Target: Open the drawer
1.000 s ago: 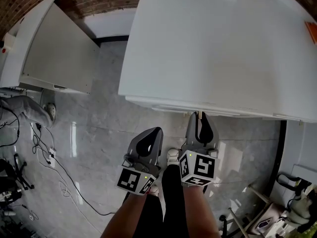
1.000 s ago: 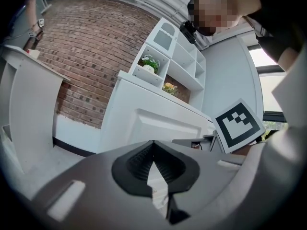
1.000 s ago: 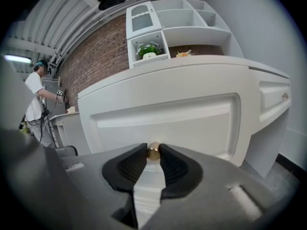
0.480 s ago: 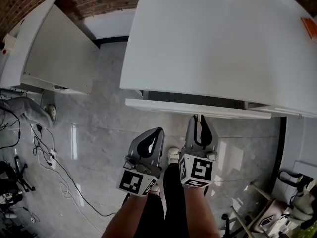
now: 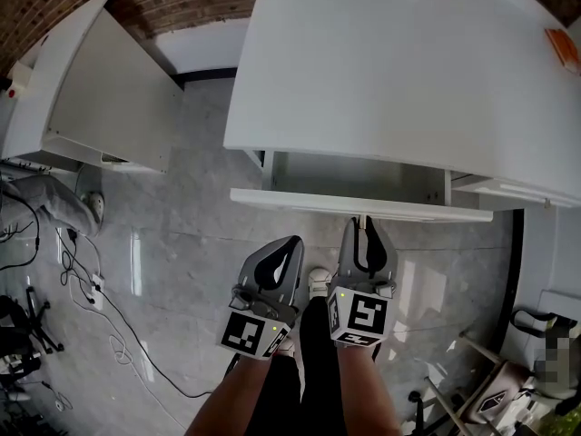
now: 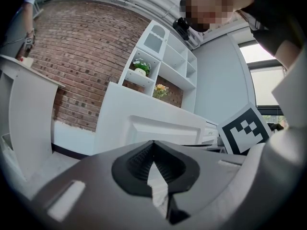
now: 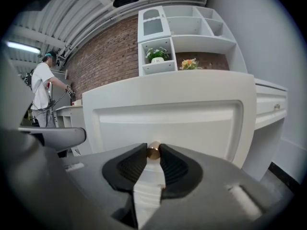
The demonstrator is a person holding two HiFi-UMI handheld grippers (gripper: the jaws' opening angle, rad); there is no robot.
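the drawer (image 5: 363, 203) stands partly open, its front panel out past the front edge of the white desk (image 5: 390, 71); the right gripper (image 5: 366, 225) reaches toward the desk, jaws pinching the drawer's small brass knob (image 7: 153, 151); the left gripper (image 5: 289, 245) hangs slightly further from the desk, touching nothing, jaws pressed together and empty

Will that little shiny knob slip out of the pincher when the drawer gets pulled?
Probably not. The knob looks round and smooth, so maybe slippery, but the right gripper pinches it between ribbed pads. The drawer looks empty inside, so it is likely light to slide.
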